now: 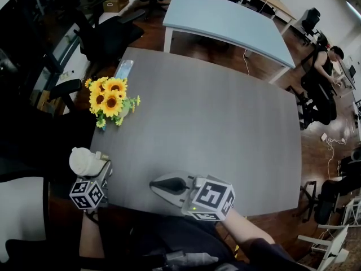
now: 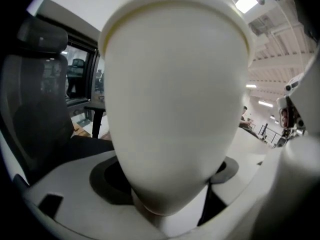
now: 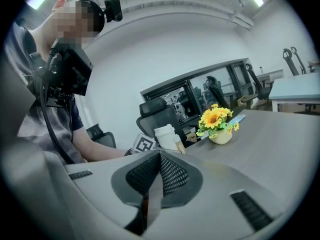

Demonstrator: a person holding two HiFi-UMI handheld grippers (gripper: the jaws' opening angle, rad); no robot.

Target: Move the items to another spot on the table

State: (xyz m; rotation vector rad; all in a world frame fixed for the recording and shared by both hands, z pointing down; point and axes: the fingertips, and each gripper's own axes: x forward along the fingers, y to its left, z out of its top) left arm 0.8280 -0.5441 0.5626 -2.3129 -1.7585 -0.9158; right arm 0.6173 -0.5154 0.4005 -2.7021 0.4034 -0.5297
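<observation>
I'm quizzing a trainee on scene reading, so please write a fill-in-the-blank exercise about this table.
The white cup sits between the jaws on the person's ____ side.
The right gripper has its jaws ____, with nothing between them.
The sunflowers on the table have ____ petals.
Missing words: left; shut; yellow.

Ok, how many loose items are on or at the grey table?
3: a sunflower pot by the left edge, a flat bluish packet beyond it, and a white cup in the fingers of the left gripper at the near left corner. None looks hidden.
</observation>
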